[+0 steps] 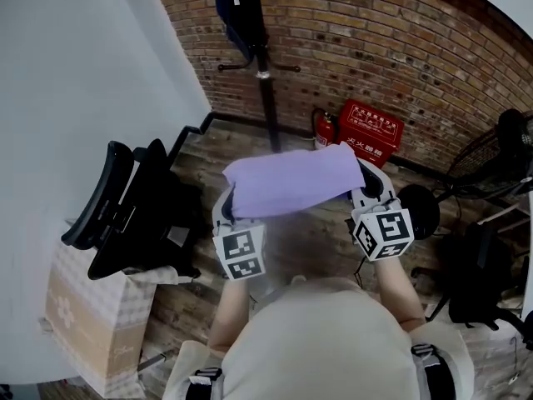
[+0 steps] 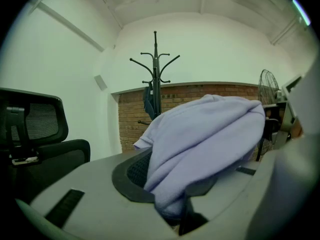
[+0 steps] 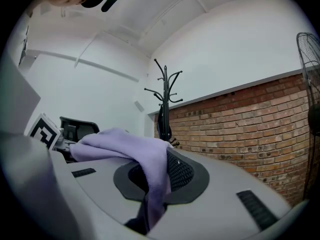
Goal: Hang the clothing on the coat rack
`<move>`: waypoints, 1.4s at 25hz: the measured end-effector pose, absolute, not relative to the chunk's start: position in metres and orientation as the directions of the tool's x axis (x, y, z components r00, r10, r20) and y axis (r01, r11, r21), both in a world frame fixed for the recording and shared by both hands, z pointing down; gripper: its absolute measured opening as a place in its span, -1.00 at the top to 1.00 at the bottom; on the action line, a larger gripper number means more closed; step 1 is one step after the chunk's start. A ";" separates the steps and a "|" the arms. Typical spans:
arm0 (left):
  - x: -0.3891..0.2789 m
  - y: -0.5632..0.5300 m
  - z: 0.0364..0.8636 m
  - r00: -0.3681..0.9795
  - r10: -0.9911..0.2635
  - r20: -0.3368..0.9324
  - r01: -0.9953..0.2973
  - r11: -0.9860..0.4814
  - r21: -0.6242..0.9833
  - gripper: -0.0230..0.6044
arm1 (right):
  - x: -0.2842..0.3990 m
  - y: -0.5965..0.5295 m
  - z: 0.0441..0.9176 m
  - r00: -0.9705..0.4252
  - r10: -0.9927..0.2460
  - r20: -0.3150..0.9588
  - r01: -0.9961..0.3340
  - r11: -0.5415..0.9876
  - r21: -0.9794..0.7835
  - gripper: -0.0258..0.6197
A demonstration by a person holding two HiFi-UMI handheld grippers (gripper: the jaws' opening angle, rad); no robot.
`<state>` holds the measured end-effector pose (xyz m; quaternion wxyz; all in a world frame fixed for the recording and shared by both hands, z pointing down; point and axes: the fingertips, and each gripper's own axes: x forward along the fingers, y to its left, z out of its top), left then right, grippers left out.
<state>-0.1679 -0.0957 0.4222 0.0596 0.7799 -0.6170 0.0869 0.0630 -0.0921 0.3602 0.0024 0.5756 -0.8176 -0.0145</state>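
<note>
The left tool (image 1: 225, 207) and right tool (image 1: 372, 188) each clench one end edge of the lilac garment (image 1: 291, 180); open floor (image 1: 241, 144) lies before the coat rack (image 1: 268, 90).

Your garment (image 1: 291, 180) is soft, matt lilac cloth with a slightly fleecy nap. The coat rack (image 1: 268, 98) before you looks like smooth black metal. The wall (image 1: 400, 48) is rough red brick, and the floor (image 1: 204, 163) is dull wood planks.
</note>
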 end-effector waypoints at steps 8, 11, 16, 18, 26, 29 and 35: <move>-0.168 -0.129 0.427 0.263 -0.938 0.227 -0.962 -0.272 -0.011 0.63 | 0.061 -0.121 0.357 -0.316 -0.949 -0.005 -0.948 0.315 0.051 0.85; -0.165 -0.140 0.428 0.273 -0.933 0.234 -0.959 -0.283 -0.012 0.63 | 0.063 -0.133 0.356 -0.312 -0.950 -0.007 -0.949 0.312 0.054 0.85; -0.153 -0.167 0.426 0.277 -0.931 0.237 -0.957 -0.289 -0.018 0.63 | 0.075 -0.160 0.354 -0.315 -0.949 -0.015 -0.948 0.314 0.052 0.85; -0.148 -0.180 0.424 0.277 -0.932 0.234 -0.956 -0.292 -0.031 0.63 | 0.080 -0.175 0.353 -0.319 -0.947 -0.024 -0.947 0.318 0.048 0.85; -0.127 -0.250 0.413 0.263 -0.937 0.231 -0.957 -0.284 -0.064 0.63 | 0.100 -0.257 0.341 -0.350 -0.935 -0.054 -0.936 0.347 0.052 0.85; -0.121 -0.276 0.406 0.251 -0.940 0.229 -0.959 -0.274 -0.072 0.63 | 0.104 -0.288 0.332 -0.376 -0.925 -0.058 -0.926 0.372 0.070 0.85; -0.113 -0.325 0.396 0.220 -0.950 0.220 -0.965 -0.245 -0.092 0.63 | 0.110 -0.351 0.319 -0.423 -0.903 -0.079 -0.905 0.417 0.082 0.85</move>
